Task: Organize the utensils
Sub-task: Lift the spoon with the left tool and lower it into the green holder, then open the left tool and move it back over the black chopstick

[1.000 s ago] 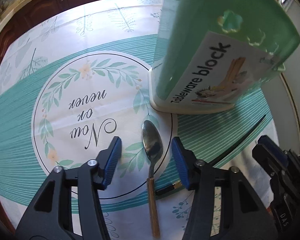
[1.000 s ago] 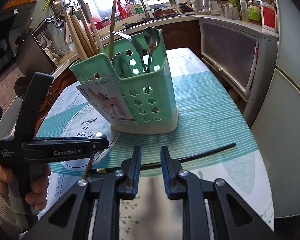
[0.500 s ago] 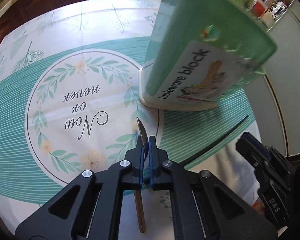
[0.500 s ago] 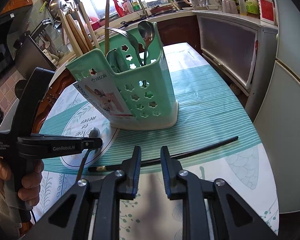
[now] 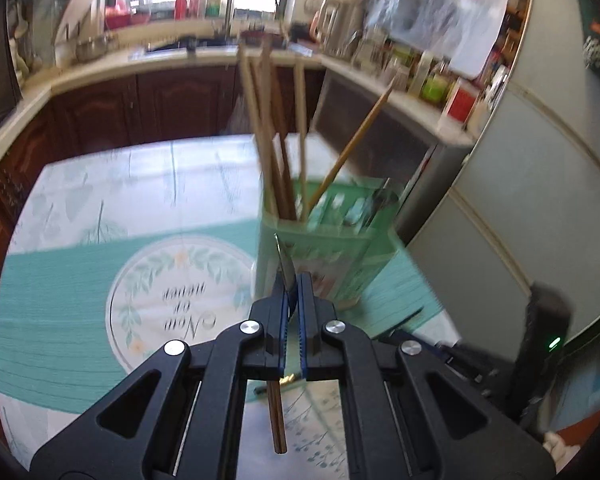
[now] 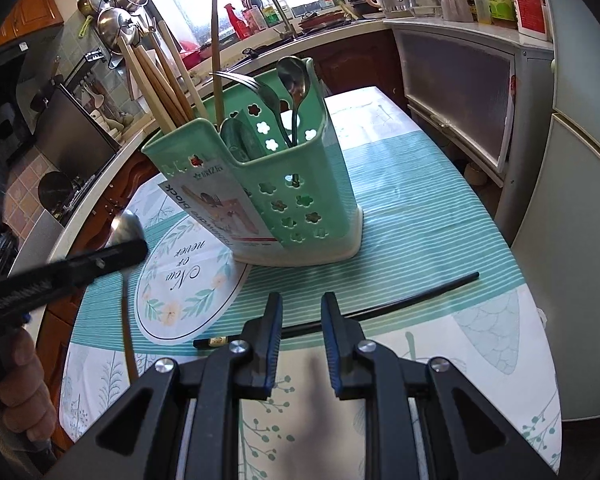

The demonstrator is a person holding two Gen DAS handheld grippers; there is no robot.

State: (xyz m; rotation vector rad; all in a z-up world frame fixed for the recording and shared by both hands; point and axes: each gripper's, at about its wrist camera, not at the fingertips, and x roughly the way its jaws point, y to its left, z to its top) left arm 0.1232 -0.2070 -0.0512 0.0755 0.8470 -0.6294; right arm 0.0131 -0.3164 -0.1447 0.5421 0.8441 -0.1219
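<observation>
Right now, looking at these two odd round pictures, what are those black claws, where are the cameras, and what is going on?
No robot here: a person holds a two-finger clamp in each hand, each carrying a wide-angle camera looking along its fingers. One picture comes from the left gripper, whose jaws are shut on a spoon, bowl forward, handle hanging below. The other comes from the right gripper, open and empty above the tablecloth. That view also shows the left clamp from the side. On the cloth stands a green utensil holder with chopsticks, spoons and a fork. One black chopstick lies loose in front of it.
</observation>
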